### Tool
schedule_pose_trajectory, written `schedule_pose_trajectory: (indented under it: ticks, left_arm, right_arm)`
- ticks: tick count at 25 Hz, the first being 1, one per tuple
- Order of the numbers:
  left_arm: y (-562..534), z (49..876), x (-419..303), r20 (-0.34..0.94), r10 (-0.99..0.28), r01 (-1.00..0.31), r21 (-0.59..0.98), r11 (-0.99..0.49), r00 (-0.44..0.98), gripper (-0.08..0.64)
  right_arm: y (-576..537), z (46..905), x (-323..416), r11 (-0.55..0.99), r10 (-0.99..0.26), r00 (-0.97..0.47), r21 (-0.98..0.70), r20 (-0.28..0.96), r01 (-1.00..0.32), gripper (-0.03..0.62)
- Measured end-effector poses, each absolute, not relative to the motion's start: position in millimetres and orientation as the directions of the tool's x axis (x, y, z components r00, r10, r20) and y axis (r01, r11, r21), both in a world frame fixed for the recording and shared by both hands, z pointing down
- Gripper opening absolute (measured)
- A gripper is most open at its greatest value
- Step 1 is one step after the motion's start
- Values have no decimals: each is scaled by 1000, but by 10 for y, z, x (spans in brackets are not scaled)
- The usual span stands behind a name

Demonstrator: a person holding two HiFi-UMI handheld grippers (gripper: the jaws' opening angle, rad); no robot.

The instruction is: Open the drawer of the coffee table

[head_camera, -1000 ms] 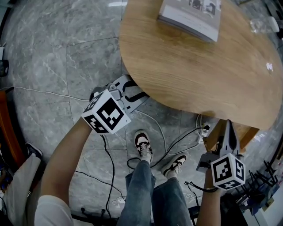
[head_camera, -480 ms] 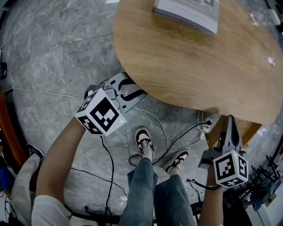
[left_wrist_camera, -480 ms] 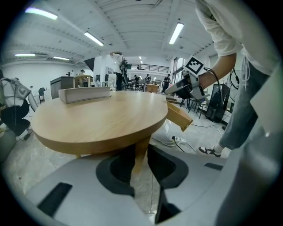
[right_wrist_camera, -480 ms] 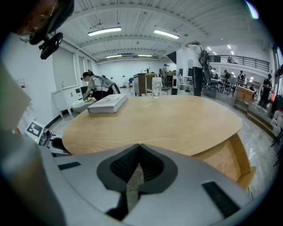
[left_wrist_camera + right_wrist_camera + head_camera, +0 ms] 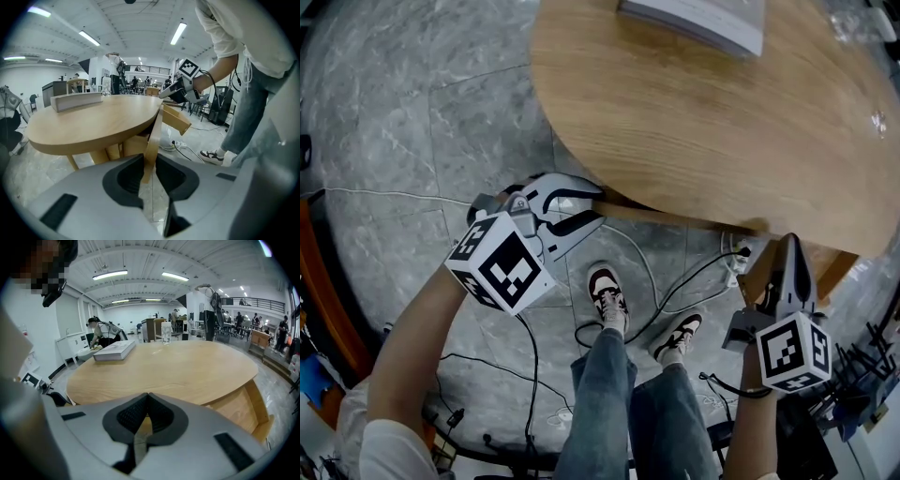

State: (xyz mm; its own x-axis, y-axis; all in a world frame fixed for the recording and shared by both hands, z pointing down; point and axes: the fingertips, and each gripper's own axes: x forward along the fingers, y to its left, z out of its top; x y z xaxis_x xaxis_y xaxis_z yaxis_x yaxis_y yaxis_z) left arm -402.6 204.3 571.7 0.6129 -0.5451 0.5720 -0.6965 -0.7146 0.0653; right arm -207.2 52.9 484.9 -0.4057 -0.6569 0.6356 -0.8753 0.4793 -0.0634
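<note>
Left gripper has its jaws clamped on the front panel of the drawer, which sticks partway out from under the table. Right gripper has its jaws closed on nothing.

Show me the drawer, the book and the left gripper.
drawer (image 5: 153,133), left gripper view, edge of its front board.
book (image 5: 703,11), head view, its cover.
left gripper (image 5: 596,202), head view, between its fingertips.

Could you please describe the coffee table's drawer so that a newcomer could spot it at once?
Find the large oval wooden table. Under its near edge, close to the person's shoes, the drawer stands pulled partway out. Its thin upright front panel is the only wood clamped in the left gripper, unlike the fixed legs.
</note>
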Motion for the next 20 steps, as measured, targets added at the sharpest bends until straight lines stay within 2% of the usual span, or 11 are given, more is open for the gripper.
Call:
schedule_pose_trajectory:
  ticks: [20]
  left_arm:
    - [2655, 5627, -3592, 616, -433, -604, 88, -792, 658, 69]
  right_arm:
    - [656, 4795, -1979, 493, -630, -429, -93, 647, -865, -2]
